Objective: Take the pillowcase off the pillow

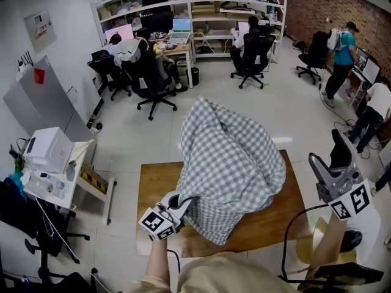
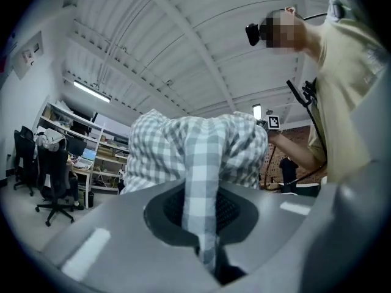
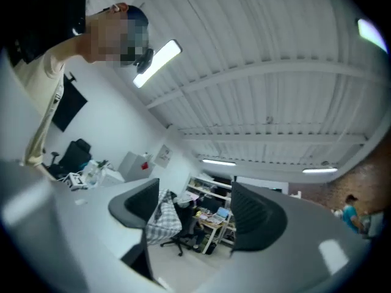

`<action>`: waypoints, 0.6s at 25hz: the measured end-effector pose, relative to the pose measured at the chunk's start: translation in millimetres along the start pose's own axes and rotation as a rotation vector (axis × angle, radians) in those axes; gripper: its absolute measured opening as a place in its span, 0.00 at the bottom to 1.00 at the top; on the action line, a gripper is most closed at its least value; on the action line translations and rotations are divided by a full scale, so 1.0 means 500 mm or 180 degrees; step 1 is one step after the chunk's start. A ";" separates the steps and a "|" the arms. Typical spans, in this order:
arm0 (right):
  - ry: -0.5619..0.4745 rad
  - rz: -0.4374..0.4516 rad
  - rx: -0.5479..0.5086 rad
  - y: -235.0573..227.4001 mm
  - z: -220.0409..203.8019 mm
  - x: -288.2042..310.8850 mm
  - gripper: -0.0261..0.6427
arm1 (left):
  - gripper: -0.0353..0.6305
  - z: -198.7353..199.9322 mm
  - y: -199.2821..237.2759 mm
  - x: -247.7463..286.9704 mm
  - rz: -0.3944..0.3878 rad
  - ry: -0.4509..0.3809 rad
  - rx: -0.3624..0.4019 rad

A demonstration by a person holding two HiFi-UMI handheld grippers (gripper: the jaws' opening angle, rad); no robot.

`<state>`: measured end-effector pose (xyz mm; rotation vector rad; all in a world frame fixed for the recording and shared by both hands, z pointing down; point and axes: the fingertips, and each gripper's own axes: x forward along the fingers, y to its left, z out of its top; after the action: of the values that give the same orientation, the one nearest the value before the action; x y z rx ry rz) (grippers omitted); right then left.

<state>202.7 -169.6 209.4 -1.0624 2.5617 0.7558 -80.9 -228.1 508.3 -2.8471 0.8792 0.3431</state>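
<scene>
1. Your left gripper [image 1: 182, 205] has its jaws pressed together on a fold of the checked pillowcase [image 1: 229, 163]. In the left gripper view a strip of that cloth [image 2: 201, 163] runs up out of the closed pads [image 2: 211, 258].
2. Your right gripper [image 1: 327, 154] is held well apart from the cloth, off the right side of the table. Its jaws stand apart [image 3: 189, 209] with only the room between them (the checked patch [image 3: 162, 221] beside one pad is far off, not touched).
3. The wooden table [image 1: 156, 182] lies below both grippers.
4. The pillowcase is raised over the table's middle and bulges full; the pillow itself is hidden inside the cloth. Its long axis runs from the pinched near corner at your left gripper up and away to a peak that points towards the far desks. Whether the lower edge touches the tabletop you cannot tell.
5. The marker cube [image 1: 157, 223] of the left gripper sits just below the pinched corner.
</scene>
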 end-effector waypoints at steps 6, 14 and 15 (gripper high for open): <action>0.1835 0.1122 -0.0185 0.062 -0.066 0.074 0.57 | 0.07 -0.015 -0.062 0.004 -0.0047 0.0073 0.0029; 0.2137 0.3534 -0.1126 0.207 -0.200 0.118 0.57 | 0.07 -0.012 -0.092 0.010 -0.0007 0.0118 0.0105; 0.2326 0.3681 -0.1276 0.215 -0.234 0.116 0.57 | 0.07 -0.010 -0.089 0.008 0.0001 0.0115 0.0108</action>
<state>79.9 -204.6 320.7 0.3442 3.7208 1.3312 -51.5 -195.1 515.1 -2.8307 0.8833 0.2751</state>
